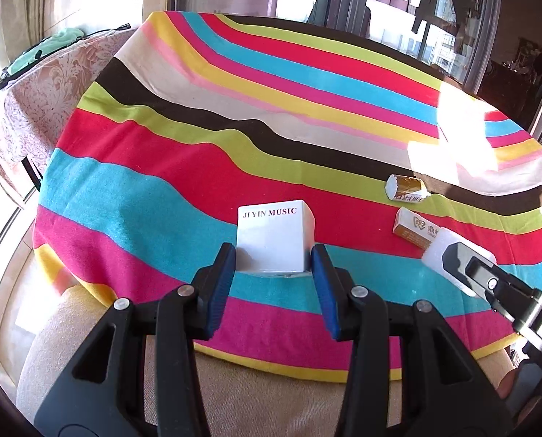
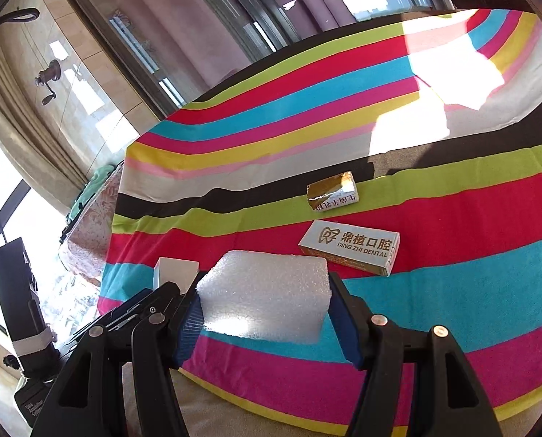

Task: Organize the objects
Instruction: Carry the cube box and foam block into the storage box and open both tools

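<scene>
while the left wrist view looks down over a bench [image 1: 132, 189] draped in a wavy striped cloth, the left claw [image 1: 273, 255] has its blue pads closed against the two sides of a white box [image 1: 274, 240] printed "ji yin music", which stands upright at the near part of the cloth over the turquoise and red stripes. to the right of that box, well apart from it, a small white and gold dental box [image 1: 412, 227] lies flat on the red stripe, and a crumpled gold and white wrapper [image 1: 405, 187] lies just beyond it on the green stripe. at the right edge the right claw [image 1: 453, 258] reaches in with a white foam block [image 1: 439, 247], its near side hidden by the black finger. a bright patch of sun washes out the far right of the cloth. from the right wrist view, the right claw [image 2: 265, 306] is about half open and its blue pads press on the two ends of the white foam block [image 2: 267, 291], holding it above the turquoise stripe near the front edge of the bench [image 2: 234, 153]. the dental box [image 2: 351, 245] lies just beyond the block on the red stripe, and the wrapper [image 2: 332, 191] sits farther back on the green one. left of the block, part of the white box [image 2: 174, 271] shows behind the black fingers of the left claw [image 2: 154, 302].
</scene>
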A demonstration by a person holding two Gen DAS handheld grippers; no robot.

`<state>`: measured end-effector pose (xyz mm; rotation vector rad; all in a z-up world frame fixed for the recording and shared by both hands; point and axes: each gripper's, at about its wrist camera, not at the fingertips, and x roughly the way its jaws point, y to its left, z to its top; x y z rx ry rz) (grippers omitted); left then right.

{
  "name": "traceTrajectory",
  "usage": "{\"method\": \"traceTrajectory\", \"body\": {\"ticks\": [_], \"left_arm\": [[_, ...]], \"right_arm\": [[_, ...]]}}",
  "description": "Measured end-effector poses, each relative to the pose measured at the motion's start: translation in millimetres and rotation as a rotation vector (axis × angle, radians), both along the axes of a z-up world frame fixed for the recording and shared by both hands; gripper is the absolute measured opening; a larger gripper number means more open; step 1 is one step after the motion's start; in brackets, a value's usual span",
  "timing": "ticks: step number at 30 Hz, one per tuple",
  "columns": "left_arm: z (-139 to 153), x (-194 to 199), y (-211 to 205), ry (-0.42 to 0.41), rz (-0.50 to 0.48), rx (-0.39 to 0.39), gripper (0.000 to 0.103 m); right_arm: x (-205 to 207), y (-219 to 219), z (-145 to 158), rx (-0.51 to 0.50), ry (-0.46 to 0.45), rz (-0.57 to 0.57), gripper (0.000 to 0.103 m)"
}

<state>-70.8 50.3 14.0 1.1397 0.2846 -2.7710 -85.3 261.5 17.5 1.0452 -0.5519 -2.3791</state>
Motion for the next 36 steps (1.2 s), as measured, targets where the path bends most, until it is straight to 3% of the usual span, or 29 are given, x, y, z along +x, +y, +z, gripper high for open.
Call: {"method": "traceTrajectory", "body": {"ticks": [6, 12, 24, 36], "left_arm": [[5.5, 23.7, 6.8, -0.027, -0.023, 0.006, 0.047], [11.9, 49.5, 30.3, -0.036, -0.065, -0.034, 0.047], [15.1, 84.9, 95.8, -0.071, -0.243, -0.057, 0.047], [14.3, 101.1, 157.0, -0.081, -0.415, -0.078, 0.047]], "right_arm": [[25.5, 18.7, -2.1, -0.043, -0.036, -0.002, 0.063], [50.4, 37.9, -5.1, -0.084, -0.064, -0.002, 0.063], [86.0, 74.4, -7.6, -0.059, -0.115, -0.056, 0.063], [116.2, 141.3, -6.3, -0.091, -0.143, -0.164, 0.063]]}}
